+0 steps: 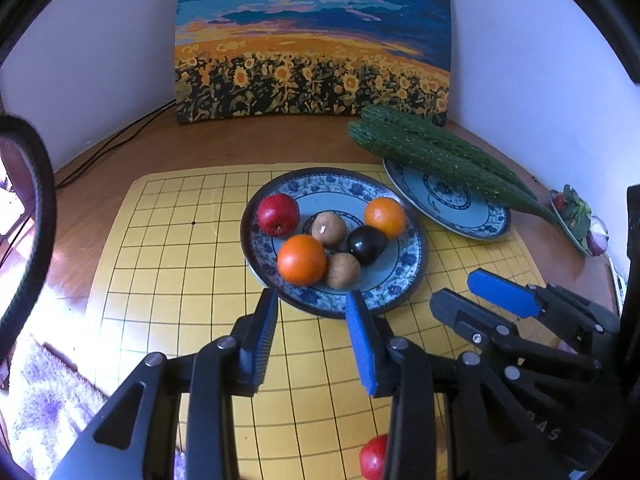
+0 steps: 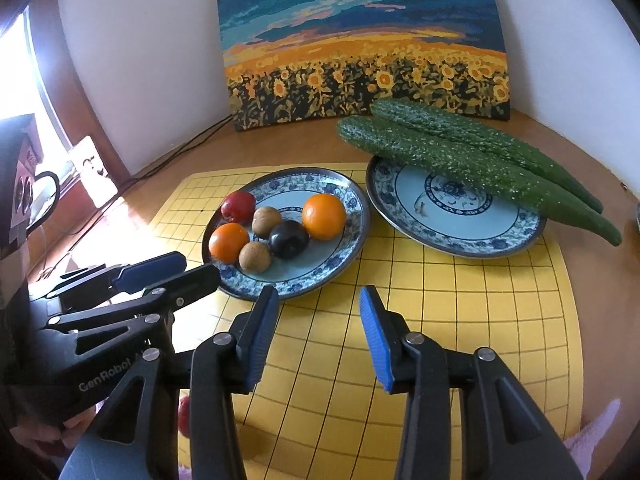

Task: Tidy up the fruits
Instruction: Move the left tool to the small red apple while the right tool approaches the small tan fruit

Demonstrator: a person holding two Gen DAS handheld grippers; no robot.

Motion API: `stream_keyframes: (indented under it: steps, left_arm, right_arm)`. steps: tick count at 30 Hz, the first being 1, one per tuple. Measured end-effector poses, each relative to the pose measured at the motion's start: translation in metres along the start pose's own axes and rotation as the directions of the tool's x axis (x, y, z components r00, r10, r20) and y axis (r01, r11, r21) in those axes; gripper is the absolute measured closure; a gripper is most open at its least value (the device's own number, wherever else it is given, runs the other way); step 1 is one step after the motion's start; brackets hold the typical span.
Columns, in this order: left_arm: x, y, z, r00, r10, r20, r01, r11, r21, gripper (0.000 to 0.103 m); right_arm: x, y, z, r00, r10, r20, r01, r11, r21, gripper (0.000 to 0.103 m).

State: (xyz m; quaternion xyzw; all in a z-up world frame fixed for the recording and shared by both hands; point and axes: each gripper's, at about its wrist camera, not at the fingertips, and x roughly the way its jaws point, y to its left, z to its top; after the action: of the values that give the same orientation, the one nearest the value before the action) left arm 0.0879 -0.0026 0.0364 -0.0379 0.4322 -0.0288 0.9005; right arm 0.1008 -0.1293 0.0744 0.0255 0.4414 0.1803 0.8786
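Observation:
A blue-patterned plate (image 1: 396, 284) (image 2: 344, 256) holds a red apple (image 1: 278, 215) (image 2: 238, 205), two oranges (image 1: 301, 259) (image 2: 323, 216), two brown kiwis (image 1: 329, 229) (image 2: 266, 221) and a dark plum (image 1: 366, 244) (image 2: 288, 239). A second plate (image 1: 460, 216) (image 2: 460, 220) to its right carries two cucumbers (image 1: 436, 156) (image 2: 452, 160). My left gripper (image 1: 312, 320) is open and empty just before the fruit plate. My right gripper (image 2: 318, 316) is open and empty beside it. Another red fruit (image 1: 374, 458) (image 2: 183, 416) lies on the mat under the grippers.
Everything rests on a yellow grid mat (image 1: 168, 264) (image 2: 460, 312) on a wooden table. A sunflower painting (image 1: 312, 40) (image 2: 360, 40) leans on the wall behind. Cables (image 1: 112, 140) run at the back left. A small salad dish (image 1: 576, 216) sits far right.

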Motion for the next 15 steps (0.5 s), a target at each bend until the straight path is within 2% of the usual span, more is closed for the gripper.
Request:
stream_keyframes:
  steps: [15]
  left_arm:
    - [-0.025, -0.006, -0.03, 0.999, -0.031, -0.025, 0.031, 0.999, 0.008, 0.066]
  right_arm:
    - [-0.019, 0.003, -0.032, 1.0, -0.015, -0.007, 0.015, 1.0, 0.005, 0.06]
